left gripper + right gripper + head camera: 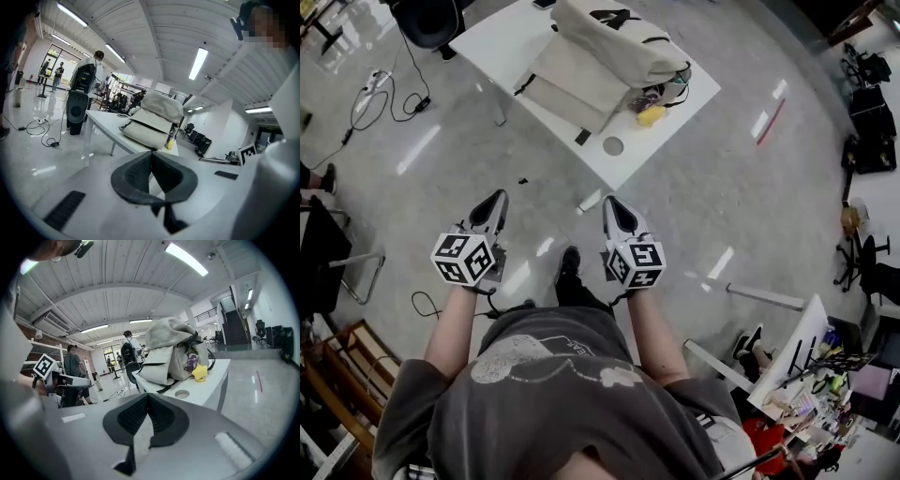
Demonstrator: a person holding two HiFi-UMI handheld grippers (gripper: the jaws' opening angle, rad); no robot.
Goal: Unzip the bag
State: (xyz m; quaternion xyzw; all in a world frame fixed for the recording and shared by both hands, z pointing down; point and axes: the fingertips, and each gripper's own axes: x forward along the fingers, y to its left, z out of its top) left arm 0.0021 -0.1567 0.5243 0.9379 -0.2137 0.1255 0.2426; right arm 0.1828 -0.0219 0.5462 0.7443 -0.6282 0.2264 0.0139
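- Two grippers over the grey floor (750, 197): left gripper (499, 195) and right gripper (608, 201), side by side.
- Both clenched tight, nothing between the jaws.
- Cream cloth bag (609, 47) slumped on the white square tabletop (492, 42), well apart from both.
- Yellow soft toy (650, 115) just beside the bag, near the tabletop's right edge.

Bag (614, 47) top cut by head view edge; zip too small to tell
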